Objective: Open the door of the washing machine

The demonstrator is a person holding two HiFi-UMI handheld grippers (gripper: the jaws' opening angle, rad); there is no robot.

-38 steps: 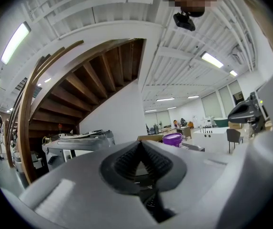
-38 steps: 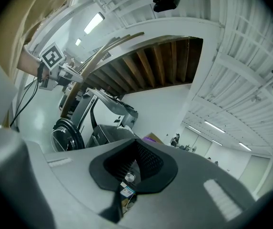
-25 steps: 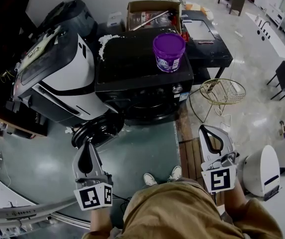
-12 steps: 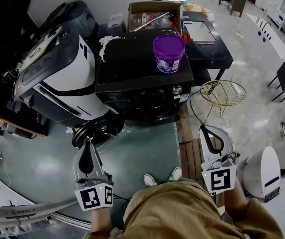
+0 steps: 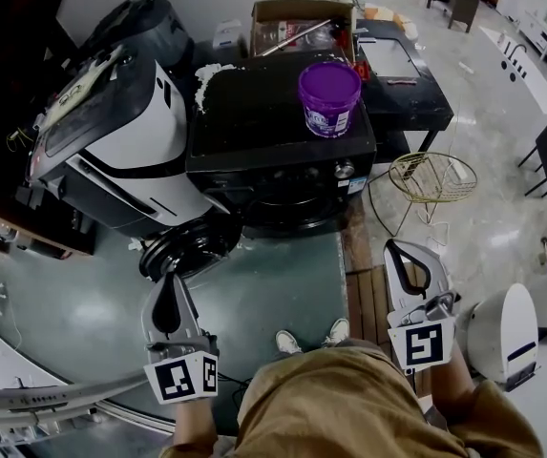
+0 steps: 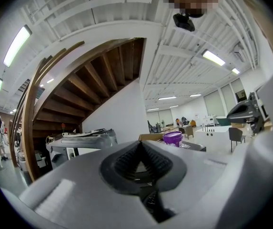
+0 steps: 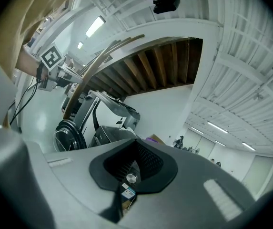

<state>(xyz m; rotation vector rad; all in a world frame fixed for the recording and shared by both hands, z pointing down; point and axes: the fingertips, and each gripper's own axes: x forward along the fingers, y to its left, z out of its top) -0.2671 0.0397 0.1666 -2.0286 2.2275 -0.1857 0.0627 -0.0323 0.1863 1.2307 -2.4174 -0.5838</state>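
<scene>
The black washing machine stands ahead of me with a purple bucket on its top. Its round door hangs swung out to the left, low by the floor. My left gripper is shut and empty, its tips just short of the door's rim and not touching it. My right gripper is held further right, off the machine's front right corner, also shut on nothing. In the right gripper view the open door shows at the left beyond the shut gripper. The left gripper view shows its own gripper shut, and the bucket.
A large white and black machine leans against the washer's left side. A cardboard box and a black table stand behind. A wire basket sits on the floor at the right, a white device by my right side.
</scene>
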